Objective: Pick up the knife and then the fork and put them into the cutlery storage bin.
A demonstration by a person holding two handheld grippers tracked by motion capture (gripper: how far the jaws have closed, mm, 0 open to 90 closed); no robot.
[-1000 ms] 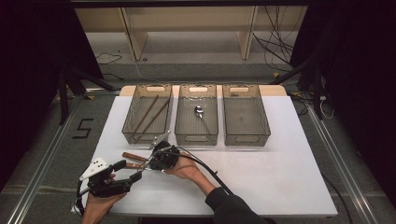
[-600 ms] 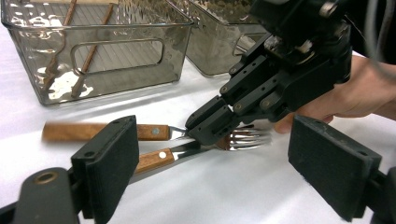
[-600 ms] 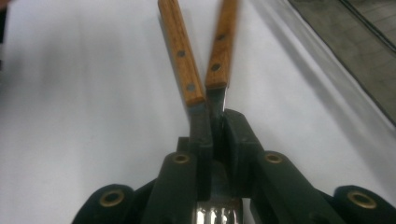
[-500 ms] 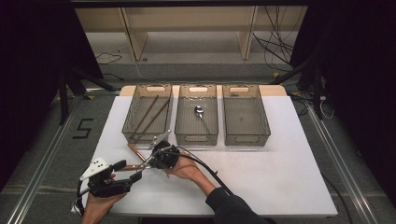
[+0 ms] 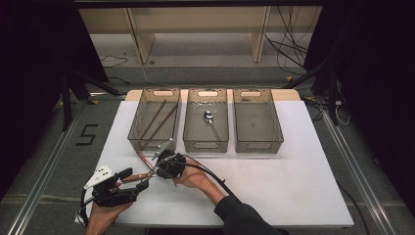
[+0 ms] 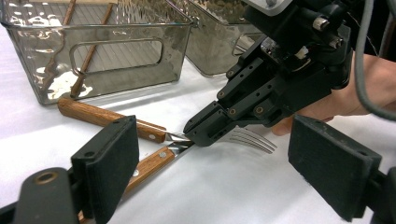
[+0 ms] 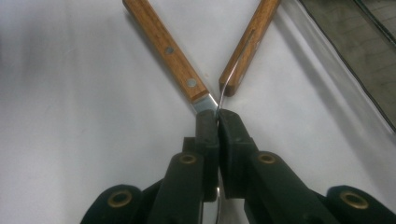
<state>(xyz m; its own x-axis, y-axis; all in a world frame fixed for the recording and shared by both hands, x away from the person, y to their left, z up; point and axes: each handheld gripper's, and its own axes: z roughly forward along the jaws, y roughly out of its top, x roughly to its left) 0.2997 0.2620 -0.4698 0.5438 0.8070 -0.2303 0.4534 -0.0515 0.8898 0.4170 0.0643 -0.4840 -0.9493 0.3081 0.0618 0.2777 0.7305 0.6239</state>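
Two wood-handled utensils cross on the white table (image 5: 274, 186) in front of the left bin. The fork (image 6: 252, 140) shows its tines past my right gripper (image 6: 194, 135), and its riveted handle (image 7: 168, 51) runs away from the jaws. My right gripper (image 7: 217, 119) (image 5: 156, 170) is shut on the metal necks where the second handle (image 7: 247, 46) meets the first. I cannot tell whether both necks are pinched. My left gripper (image 6: 222, 177) (image 5: 134, 178) is open just short of the handles, holding nothing.
Three clear bins stand in a row at the back: the left bin (image 5: 134, 139) holds long wooden sticks, the middle bin (image 5: 205, 144) a spoon (image 5: 209, 117), and the right bin (image 5: 258, 144) looks bare. The right gripper's cable (image 5: 215, 178) trails over the table.
One wooden handle has swung a little toward the bins. Both grippers stay about where they were.
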